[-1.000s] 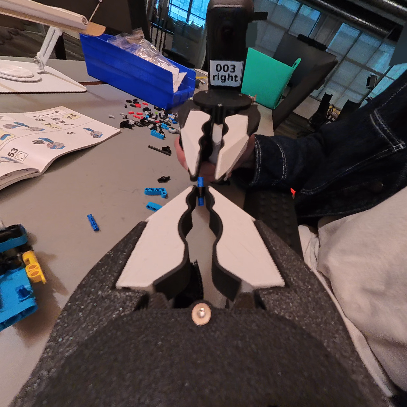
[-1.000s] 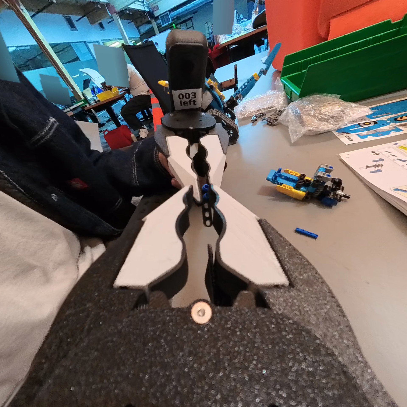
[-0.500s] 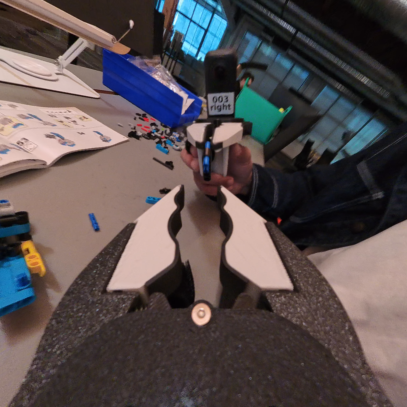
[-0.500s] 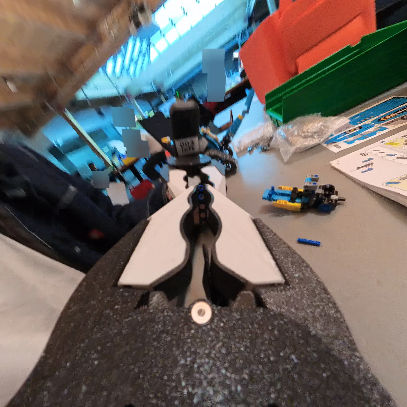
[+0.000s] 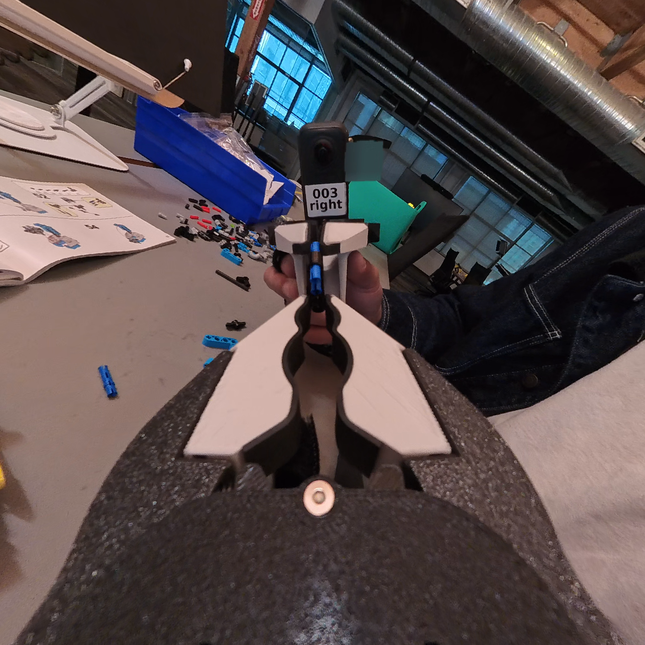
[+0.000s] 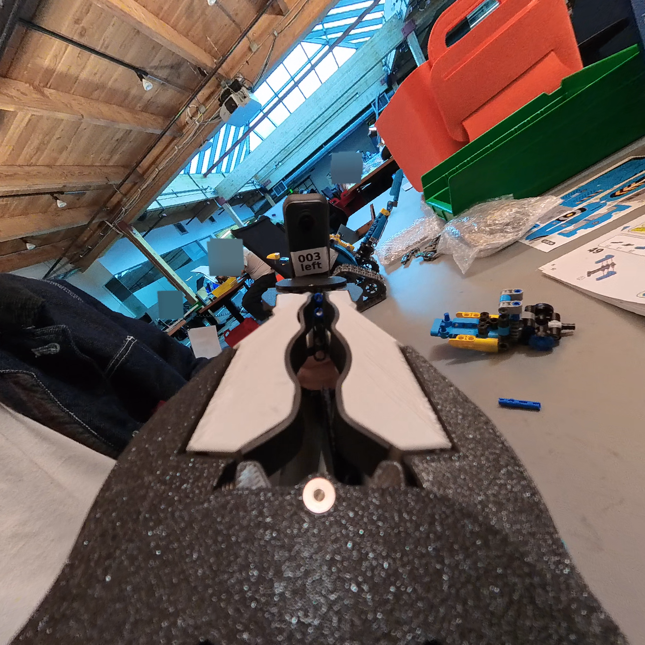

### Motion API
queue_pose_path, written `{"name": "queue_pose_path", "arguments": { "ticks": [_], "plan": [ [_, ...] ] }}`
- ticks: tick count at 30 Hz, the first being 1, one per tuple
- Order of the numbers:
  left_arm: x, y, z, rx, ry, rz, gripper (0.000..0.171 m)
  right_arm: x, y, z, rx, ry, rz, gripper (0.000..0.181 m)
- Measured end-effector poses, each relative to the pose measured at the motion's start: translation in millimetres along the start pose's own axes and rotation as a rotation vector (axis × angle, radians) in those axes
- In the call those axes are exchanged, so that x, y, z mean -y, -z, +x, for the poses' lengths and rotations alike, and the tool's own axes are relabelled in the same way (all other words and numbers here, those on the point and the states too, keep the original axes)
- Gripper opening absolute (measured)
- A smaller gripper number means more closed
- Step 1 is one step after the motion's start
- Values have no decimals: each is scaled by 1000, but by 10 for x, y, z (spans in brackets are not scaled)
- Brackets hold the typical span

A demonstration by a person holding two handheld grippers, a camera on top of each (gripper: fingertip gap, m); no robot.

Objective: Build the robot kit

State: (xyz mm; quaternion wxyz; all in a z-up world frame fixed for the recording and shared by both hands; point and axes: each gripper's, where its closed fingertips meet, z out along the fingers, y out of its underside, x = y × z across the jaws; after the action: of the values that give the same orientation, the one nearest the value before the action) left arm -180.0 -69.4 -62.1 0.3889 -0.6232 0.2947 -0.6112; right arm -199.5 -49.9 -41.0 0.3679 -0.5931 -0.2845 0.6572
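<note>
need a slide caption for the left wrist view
Left hand-held gripper meets the right hand-held gripper, which clamps a thin black beam with blue pins, above a grey table.

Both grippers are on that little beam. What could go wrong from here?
1. The left gripper and right gripper both pinch one thin black beam in mid-air, so any twist between them could pop it loose.
2. Its blue pins sit close to the fingertips and might get pushed out.
</note>
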Motion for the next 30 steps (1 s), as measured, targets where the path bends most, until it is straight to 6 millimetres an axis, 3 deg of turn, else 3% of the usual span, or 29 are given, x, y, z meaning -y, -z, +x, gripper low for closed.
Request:
{"name": "queue_pose_path", "arguments": {
  "ticks": [6, 7, 11, 15, 16, 18, 21, 26, 30],
  "plan": [
    [-5, -8, -38, 32, -16, -3, 15, -22, -13, -28, 15, -6, -9, 3],
    [-9, -9, -18, 20, -23, -6, 7, -26, -15, -30, 20, -13, -9, 3],
    [-31, -18, 21, 10, -61, -20, 7, -49, -24, -41, 24, -8, -21, 3],
    [-25, 54, -98, 109, -164, -39, 7, -31, -8, 16, -30, 41, -39, 9],
    [16, 131, -192, 162, -166, -24, 7, 29, 35, 82, -80, 85, -40, 23],
    [123, 359, -461, 301, -134, 23, 7, 52, 168, 374, -253, 210, -140, 25],
    [200, 572, -690, 428, -123, 52, 7, -268, 290, 735, -392, 398, -518, 21],
    [253, 640, -735, 447, -84, 103, 7, -551, 176, 1094, -318, 552, -838, 28],
    [298, 669, -705, 426, -67, 141, 7, -821, 152, 1272, -186, 621, -1036, 23]
  ]
}}
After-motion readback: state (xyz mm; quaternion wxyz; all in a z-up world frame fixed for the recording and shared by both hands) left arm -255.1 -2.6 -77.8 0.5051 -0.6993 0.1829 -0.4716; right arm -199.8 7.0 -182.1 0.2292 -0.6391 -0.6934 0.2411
